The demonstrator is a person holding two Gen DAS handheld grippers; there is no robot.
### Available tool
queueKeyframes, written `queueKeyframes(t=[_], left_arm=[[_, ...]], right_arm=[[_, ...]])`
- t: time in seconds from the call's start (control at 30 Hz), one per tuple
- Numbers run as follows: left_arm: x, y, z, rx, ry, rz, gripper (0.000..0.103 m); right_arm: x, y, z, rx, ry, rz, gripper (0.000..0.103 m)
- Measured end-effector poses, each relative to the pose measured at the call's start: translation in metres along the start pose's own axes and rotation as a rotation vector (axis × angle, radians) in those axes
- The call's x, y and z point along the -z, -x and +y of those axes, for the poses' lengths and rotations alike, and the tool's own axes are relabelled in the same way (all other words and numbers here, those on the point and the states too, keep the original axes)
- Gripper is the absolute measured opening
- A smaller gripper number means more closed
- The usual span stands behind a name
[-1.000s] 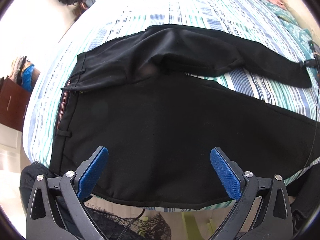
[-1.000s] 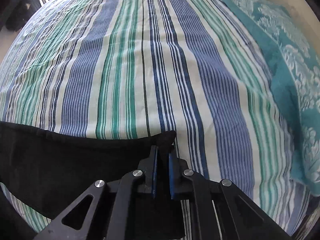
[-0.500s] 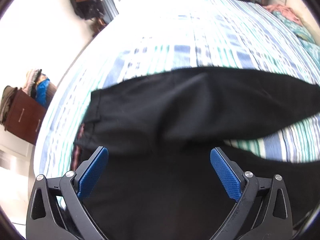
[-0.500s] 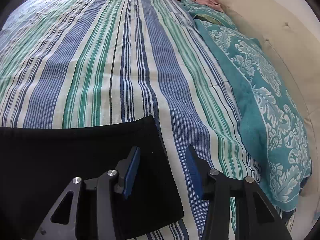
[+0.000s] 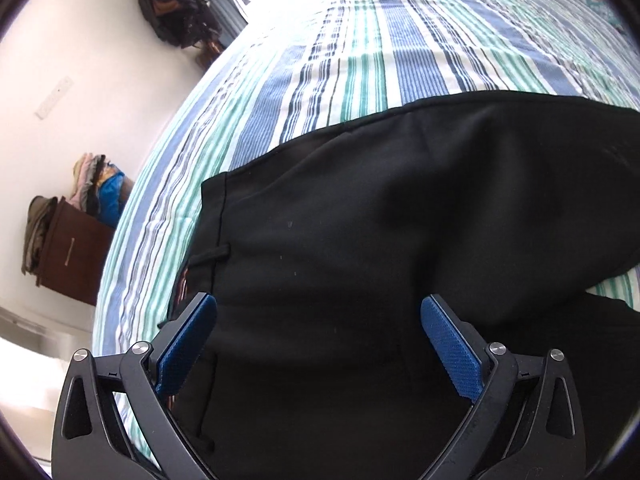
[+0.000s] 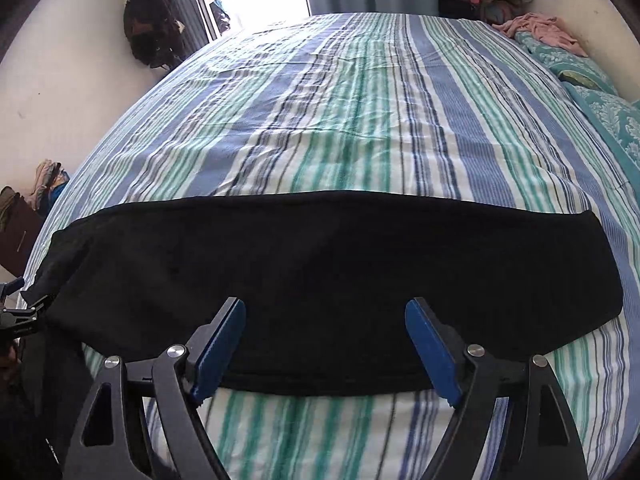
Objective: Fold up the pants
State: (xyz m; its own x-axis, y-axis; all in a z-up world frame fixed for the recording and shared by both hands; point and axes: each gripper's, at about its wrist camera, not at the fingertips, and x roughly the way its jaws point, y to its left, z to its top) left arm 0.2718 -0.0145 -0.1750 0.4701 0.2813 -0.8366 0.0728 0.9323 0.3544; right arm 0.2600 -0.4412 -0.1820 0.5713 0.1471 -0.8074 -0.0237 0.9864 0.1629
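Right wrist: matte black pants [image 6: 320, 264] on striped sheet [image 6: 360, 120], right claw [image 6: 325, 336] opening, empty.

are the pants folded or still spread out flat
Folded once lengthwise: in the right wrist view the pants lie as one long black band on the bed, one leg over the other.

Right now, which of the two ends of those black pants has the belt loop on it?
The waist end of the black pants, on the left in the left camera's view. A small belt loop crosses its seam; the leg end in the right camera's view is plain.
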Motion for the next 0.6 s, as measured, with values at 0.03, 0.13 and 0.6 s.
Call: queueKeyframes(t=[0.03, 0.13, 0.6], left_arm=[[0.01, 0.008, -0.003, 0.035, 0.002, 0.001, 0.102], [0.047, 0.033, -0.026, 0.15, -0.015, -0.012, 0.102], [0.11, 0.041, -0.073, 0.358, -0.016, -0.039, 0.103]], right_arm=[[0.011, 0.01, 0.019, -0.023, 0.003, -0.007, 0.082], [0.057, 0.038, 0.062, -0.075, -0.012, 0.005, 0.09], [0.256, 0.131, -0.061, 0.346, -0.506, 0.069, 0.093]])
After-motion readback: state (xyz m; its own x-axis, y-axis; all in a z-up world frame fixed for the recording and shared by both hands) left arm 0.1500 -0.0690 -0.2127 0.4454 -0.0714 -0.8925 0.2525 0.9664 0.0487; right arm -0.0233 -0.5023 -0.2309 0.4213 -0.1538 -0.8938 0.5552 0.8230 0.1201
